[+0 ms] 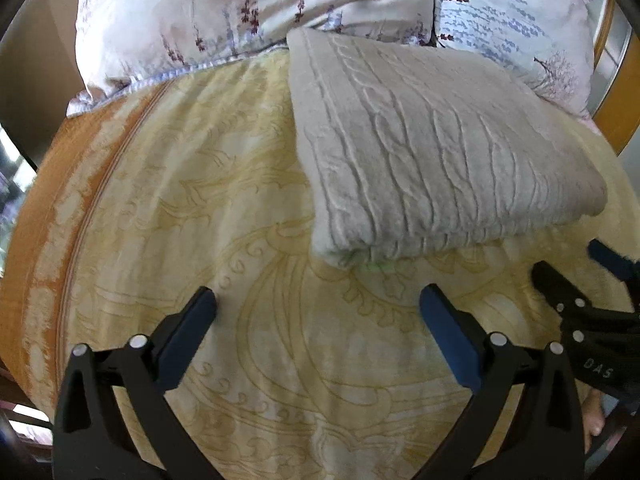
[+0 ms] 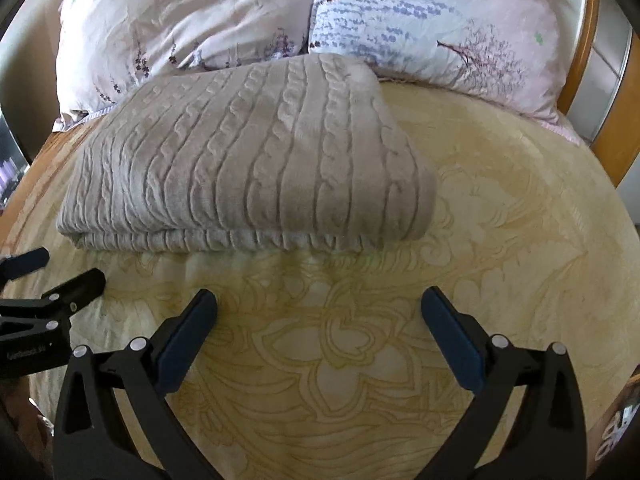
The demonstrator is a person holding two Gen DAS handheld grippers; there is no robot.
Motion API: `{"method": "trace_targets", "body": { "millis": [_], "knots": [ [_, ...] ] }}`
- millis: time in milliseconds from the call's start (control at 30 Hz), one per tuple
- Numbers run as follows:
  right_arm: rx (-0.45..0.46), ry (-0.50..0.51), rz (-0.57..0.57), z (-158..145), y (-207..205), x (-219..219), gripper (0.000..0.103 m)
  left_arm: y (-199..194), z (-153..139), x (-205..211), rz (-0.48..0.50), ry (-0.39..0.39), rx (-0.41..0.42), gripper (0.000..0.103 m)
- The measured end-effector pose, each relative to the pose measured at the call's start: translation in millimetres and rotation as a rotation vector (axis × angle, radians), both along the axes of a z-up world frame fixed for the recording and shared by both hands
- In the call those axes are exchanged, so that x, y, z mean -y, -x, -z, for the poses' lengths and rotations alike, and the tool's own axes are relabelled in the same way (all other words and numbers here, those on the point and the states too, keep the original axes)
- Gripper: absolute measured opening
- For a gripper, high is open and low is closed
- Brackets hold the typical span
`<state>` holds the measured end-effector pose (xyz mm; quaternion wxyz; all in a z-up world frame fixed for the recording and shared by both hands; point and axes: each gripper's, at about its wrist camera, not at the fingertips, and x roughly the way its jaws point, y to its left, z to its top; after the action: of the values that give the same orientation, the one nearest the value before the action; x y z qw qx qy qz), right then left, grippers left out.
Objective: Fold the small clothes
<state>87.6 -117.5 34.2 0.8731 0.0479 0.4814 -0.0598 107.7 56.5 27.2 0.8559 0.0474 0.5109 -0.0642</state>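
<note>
The bed (image 2: 520,220) filled everything under me, its cream blanket (image 1: 200,200) with a raised floral pattern running to an orange border (image 1: 44,240) at my left and to a wooden bed frame (image 2: 588,92) at the far right. Two floral pillows (image 2: 440,24) stood side by side along the head end. The grey cable-knit garment (image 2: 248,160) lay folded into a thick rectangle just in front of them, its far corner touching or overlapping the pillows, its folded near edge facing me. A broad strip of bare blanket lay between that near edge and my fingers, and more lay open to the right of the garment.

My left gripper (image 1: 318,300) hung with its jaws spread wide, holding nothing, short of the garment's near left corner. My right gripper (image 2: 319,300) was likewise spread and empty, facing the near edge close to its right end.

The left wrist camera alone showed the orange border and a faint green patch under the garment's corner. The right wrist camera alone showed the garment's stacked layers along the near edge. Each camera caught the other gripper at its margin.
</note>
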Motion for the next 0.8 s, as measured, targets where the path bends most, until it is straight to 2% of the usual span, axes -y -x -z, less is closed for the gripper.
{"method": "trace_targets", "body": {
  "millis": [800],
  "knots": [
    [0.002,0.003,-0.005,0.1,0.0,0.0,0.102,-2.0,-0.7,0.6,-0.008,-0.001,-0.009,0.101]
  ]
}}
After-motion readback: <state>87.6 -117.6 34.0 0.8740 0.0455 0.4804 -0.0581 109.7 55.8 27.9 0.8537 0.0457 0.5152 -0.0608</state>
